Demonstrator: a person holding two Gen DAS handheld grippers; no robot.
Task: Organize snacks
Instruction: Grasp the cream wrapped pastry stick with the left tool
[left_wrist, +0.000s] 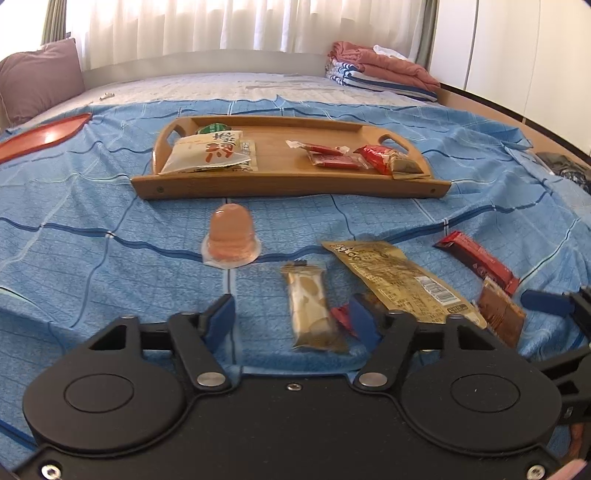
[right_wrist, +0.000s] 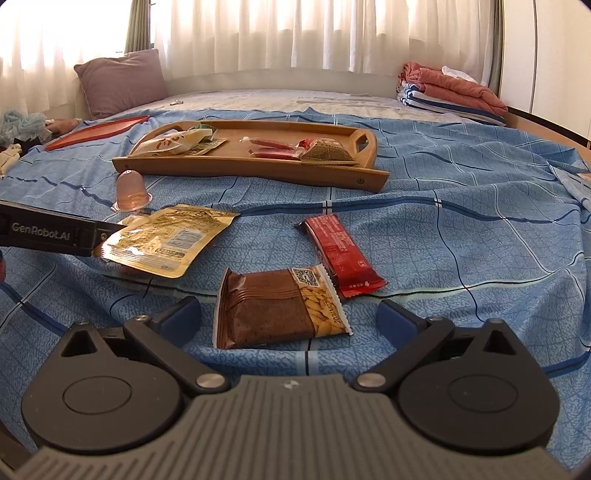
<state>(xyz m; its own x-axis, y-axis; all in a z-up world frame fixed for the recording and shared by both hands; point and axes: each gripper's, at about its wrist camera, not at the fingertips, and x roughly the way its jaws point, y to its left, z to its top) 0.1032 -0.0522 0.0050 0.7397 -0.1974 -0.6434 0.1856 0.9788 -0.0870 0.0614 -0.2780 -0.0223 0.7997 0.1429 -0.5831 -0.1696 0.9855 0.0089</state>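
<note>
A wooden tray (left_wrist: 291, 182) (right_wrist: 255, 168) lies on the blue bedspread and holds several snack packs. In front of it lie a pink jelly cup (left_wrist: 231, 236) (right_wrist: 129, 192), a tan snack bar (left_wrist: 310, 306), a gold pouch (left_wrist: 399, 277) (right_wrist: 166, 236), a red bar (left_wrist: 476, 258) (right_wrist: 341, 254) and a brown biscuit pack (left_wrist: 500, 314) (right_wrist: 273, 310). My left gripper (left_wrist: 295, 319) is open, its fingers on either side of the tan bar. My right gripper (right_wrist: 290, 317) is open around the brown biscuit pack.
A red lid (left_wrist: 44, 134) (right_wrist: 96, 133) lies at the far left. A pillow (right_wrist: 122, 81) and folded towels (left_wrist: 384, 70) (right_wrist: 450, 92) sit at the back. The bed's wooden edge (left_wrist: 517, 118) runs along the right.
</note>
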